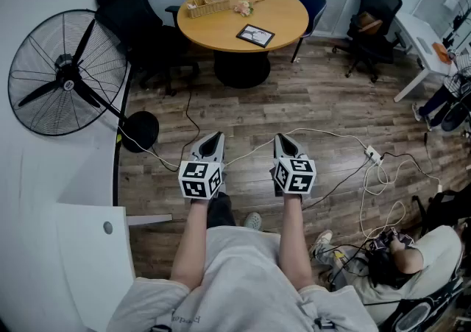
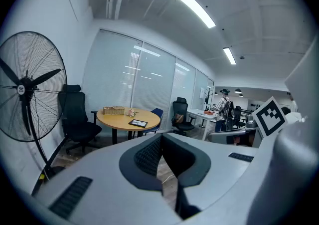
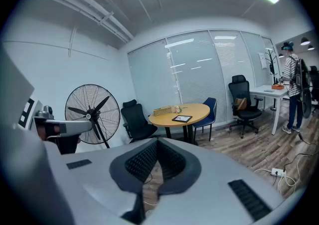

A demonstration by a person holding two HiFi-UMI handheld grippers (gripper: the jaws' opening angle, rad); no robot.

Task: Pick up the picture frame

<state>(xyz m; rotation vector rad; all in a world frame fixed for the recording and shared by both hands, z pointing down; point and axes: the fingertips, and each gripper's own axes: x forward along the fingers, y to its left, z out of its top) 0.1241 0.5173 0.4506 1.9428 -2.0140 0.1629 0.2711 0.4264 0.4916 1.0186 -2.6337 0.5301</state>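
Observation:
The picture frame is dark-rimmed and lies flat on the round wooden table at the far side of the room; it also shows in the left gripper view and the right gripper view. My left gripper and right gripper are held side by side over the wooden floor, well short of the table. Both point toward it, shut, with nothing between their jaws.
A wicker basket and a small pink object share the table. Black office chairs and a blue chair ring it. A large standing fan is at left. Cables and a power strip lie on the floor at right; a person sits there.

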